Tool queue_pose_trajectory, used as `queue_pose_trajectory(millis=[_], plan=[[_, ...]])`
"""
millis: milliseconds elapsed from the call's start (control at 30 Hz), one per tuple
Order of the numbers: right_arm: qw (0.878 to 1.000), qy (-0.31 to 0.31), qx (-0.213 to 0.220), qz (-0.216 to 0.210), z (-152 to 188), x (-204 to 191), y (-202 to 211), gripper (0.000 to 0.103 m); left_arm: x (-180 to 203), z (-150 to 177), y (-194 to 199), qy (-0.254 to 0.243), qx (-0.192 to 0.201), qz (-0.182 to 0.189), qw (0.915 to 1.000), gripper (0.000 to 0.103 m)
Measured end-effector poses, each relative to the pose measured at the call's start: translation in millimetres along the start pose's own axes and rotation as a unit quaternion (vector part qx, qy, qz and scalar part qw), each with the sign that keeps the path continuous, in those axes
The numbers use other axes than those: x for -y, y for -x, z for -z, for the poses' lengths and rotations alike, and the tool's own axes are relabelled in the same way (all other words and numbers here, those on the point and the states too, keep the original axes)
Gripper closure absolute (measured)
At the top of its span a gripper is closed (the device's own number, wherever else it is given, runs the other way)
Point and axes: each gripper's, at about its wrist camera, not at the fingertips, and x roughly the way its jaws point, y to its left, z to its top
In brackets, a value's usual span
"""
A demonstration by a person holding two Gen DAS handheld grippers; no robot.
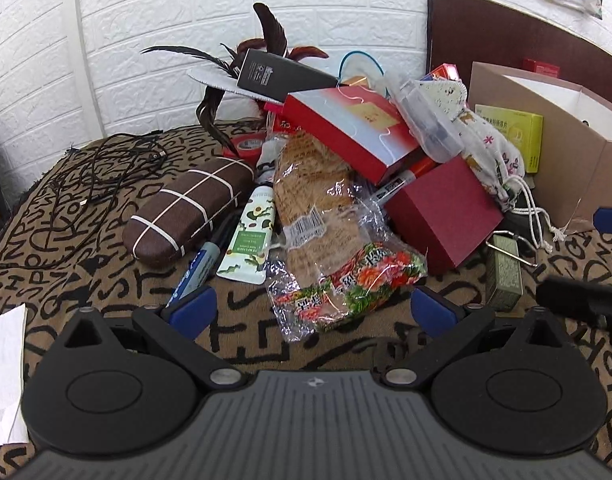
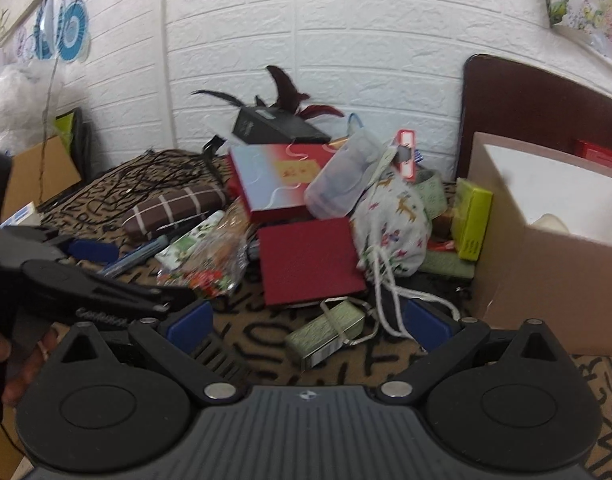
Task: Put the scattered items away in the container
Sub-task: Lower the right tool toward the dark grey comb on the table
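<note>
Both tongs are open and hold nothing. The left tongs [image 1: 312, 312] face the snack bag [image 1: 338, 280] in the pile. The cardboard box [image 2: 546, 264] waits at the right. Next, I think: pinch the bag.

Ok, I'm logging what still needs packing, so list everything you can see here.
Cardboard box: one, brown, far right.
Yellow-green carton: one, against the box's near side.
Dark red box: one, pile's front.
Red and silver box: one, atop pile.
Black box: one, pile's back.
Drawstring pouch: one, white patterned, right of pile.
Snack bag: one, clear with floral print, centre front.
Avocado-print tube: one, white-green, left of bag.
Glasses case: one, brown checked, left.
Blue marker: one, beside tube.
Green tin: one, right front.
Black cables: tangle, far left.
Left hand-held gripper: open.
Right hand-held gripper: open.
</note>
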Motion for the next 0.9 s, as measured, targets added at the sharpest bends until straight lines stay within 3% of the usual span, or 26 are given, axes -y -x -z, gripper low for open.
queue_pose_trajectory(millis=[300, 467, 567, 700, 867, 900], plan=[[0.997, 0.062, -0.028, -0.036, 14, -31, -1, 0.000, -18, 7, 16, 0.011, 0.010, -0.026, 0.9996, 0.000], [0.994, 0.104, -0.032, 0.003, 21, -42, -16, 0.000, -18, 8, 8, 0.003, -0.007, -0.013, 0.9999, 0.000], [0.995, 0.089, -0.032, -0.005, 21, -34, -22, 0.003, -9, 8, 6, -0.014, -0.007, 0.003, 0.9999, 0.000], [0.996, 0.068, -0.038, -0.034, 22, -25, -28, 0.012, 3, 6, 3, -0.032, -0.005, 0.007, 0.9995, 0.000], [0.996, 0.060, -0.049, -0.051, 29, -24, -34, 0.024, 7, 1, 13, -0.019, 0.006, 0.006, 0.9998, 0.000], [0.995, 0.057, -0.053, -0.055, 31, -23, -35, 0.031, 7, -1, 14, -0.014, 0.009, 0.006, 0.9998, 0.000]])
